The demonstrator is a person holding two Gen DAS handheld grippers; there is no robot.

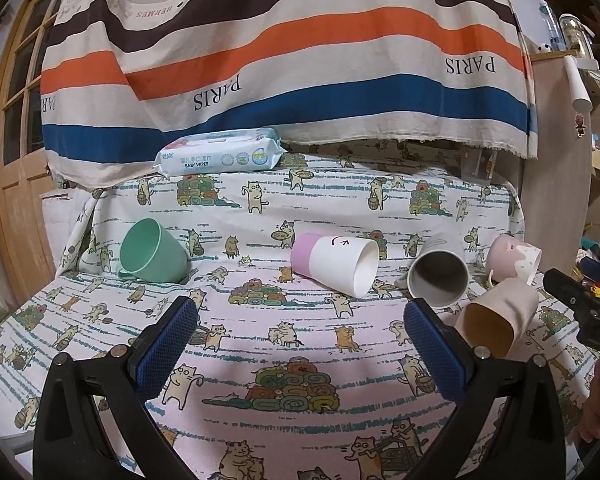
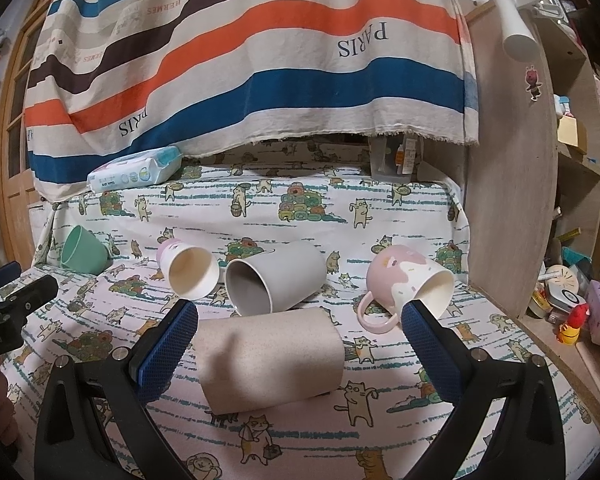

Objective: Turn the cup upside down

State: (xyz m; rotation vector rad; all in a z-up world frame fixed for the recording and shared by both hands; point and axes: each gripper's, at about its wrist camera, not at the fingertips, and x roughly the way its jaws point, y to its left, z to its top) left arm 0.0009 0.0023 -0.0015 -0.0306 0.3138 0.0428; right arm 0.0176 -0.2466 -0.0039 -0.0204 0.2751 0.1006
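Several cups lie on their sides on the cat-print cloth. A green cup lies at the left. A pink-and-white cup lies in the middle, a grey cup beside it. A pink mug with a handle is at the right. A beige cup lies nearest. My left gripper is open and empty, short of the pink-and-white cup. My right gripper is open, its fingers either side of the beige cup.
A pack of baby wipes lies at the back left under a hanging striped cloth. A wooden cabinet side stands at the right, with cluttered shelves beyond. A wooden door is at the left.
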